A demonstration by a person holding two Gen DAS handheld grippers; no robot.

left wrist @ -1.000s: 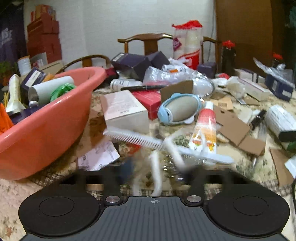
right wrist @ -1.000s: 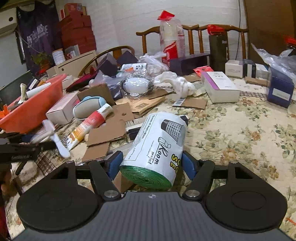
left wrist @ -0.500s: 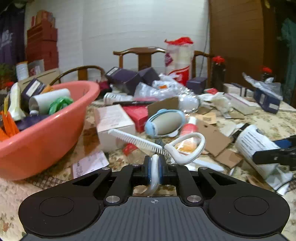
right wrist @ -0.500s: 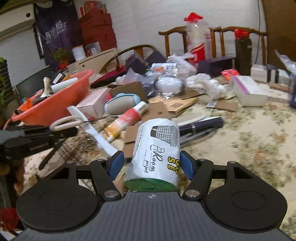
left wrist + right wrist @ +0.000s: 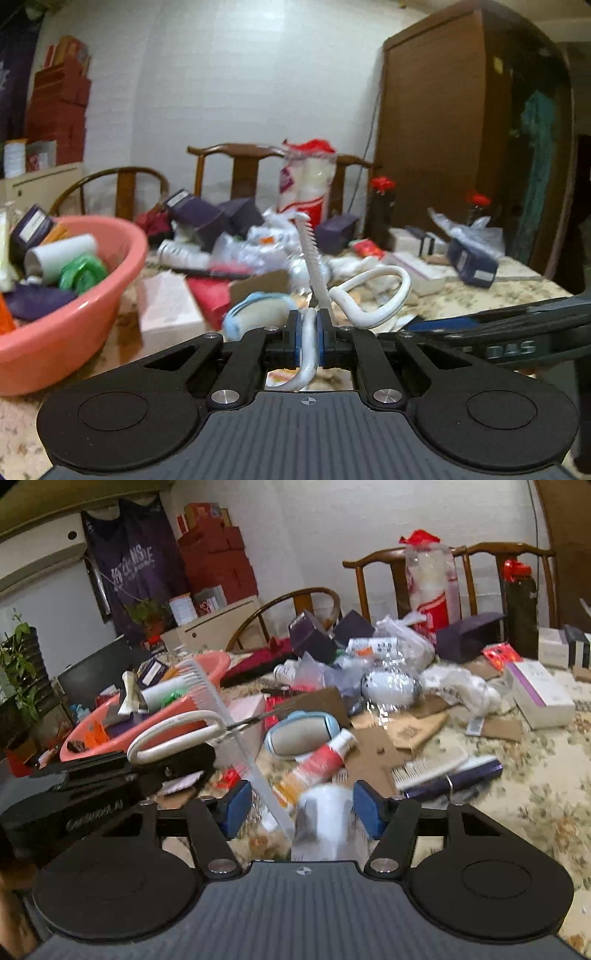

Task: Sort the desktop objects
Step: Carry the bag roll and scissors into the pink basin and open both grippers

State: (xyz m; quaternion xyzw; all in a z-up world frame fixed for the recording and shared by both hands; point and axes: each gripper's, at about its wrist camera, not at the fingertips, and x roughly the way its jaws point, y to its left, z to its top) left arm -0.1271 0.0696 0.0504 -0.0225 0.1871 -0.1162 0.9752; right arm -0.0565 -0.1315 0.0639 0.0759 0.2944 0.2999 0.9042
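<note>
The left gripper (image 5: 308, 341) pinches the white comb (image 5: 314, 266) by its looped handle, while the right gripper (image 5: 302, 808) is closing around a blurred white roll (image 5: 325, 821), label unreadable.

The left gripper (image 5: 308, 341) clamped the white comb (image 5: 314, 266) and lifted it (teeth now upright) off the table.

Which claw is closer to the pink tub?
Left. The left claw holds the white comb just beside the pink tub; the right claw sits farther away.
</note>
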